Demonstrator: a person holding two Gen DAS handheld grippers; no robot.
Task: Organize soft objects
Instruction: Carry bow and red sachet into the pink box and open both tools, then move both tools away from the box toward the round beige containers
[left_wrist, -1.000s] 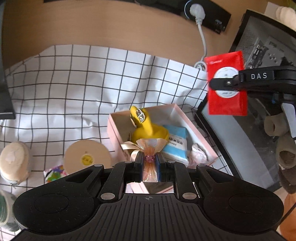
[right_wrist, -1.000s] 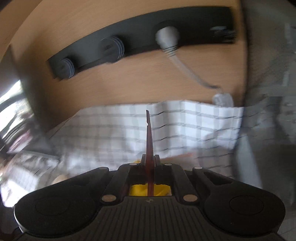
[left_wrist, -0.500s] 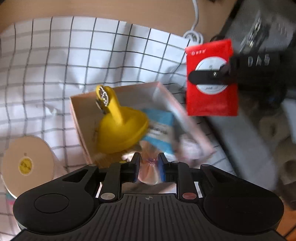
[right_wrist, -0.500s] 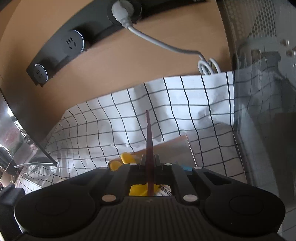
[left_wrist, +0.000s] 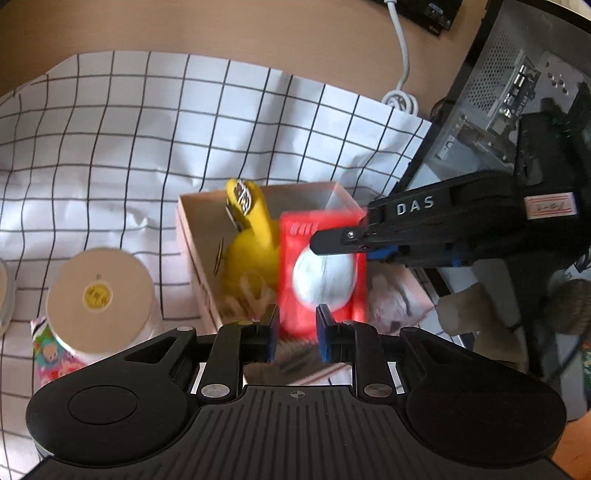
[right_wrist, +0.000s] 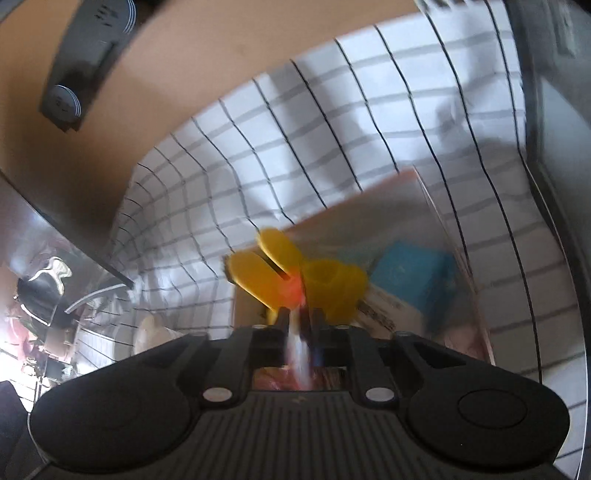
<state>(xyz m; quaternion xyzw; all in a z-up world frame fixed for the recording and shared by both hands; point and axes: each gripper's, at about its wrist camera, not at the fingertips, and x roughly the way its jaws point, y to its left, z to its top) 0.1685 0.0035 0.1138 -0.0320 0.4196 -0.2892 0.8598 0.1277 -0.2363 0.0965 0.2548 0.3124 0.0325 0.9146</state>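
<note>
A pink box (left_wrist: 195, 236) stands on the checked cloth and holds a yellow soft toy (left_wrist: 255, 251), a blue packet (right_wrist: 413, 280) and a white crumpled thing (left_wrist: 391, 299). My right gripper (left_wrist: 332, 242) is shut on a red tissue pack (left_wrist: 321, 273) and holds it low over the box, beside the yellow toy. In the right wrist view the pack (right_wrist: 297, 332) shows edge-on and blurred between the fingers. My left gripper (left_wrist: 295, 332) is just in front of the box, jaws a little apart, with nothing between them; a blurred wrapped bag lies beneath it.
A round cream-lidded jar (left_wrist: 99, 295) stands left of the box on a colourful packet (left_wrist: 48, 350). A computer case (left_wrist: 517, 110) stands on the right with brown soft things (left_wrist: 480, 317) in front. A white cable (left_wrist: 400, 66) lies behind.
My right gripper has brought the red pack down from the right into the box. My left gripper has let go of the cellophane-wrapped bag and opened slightly.
</note>
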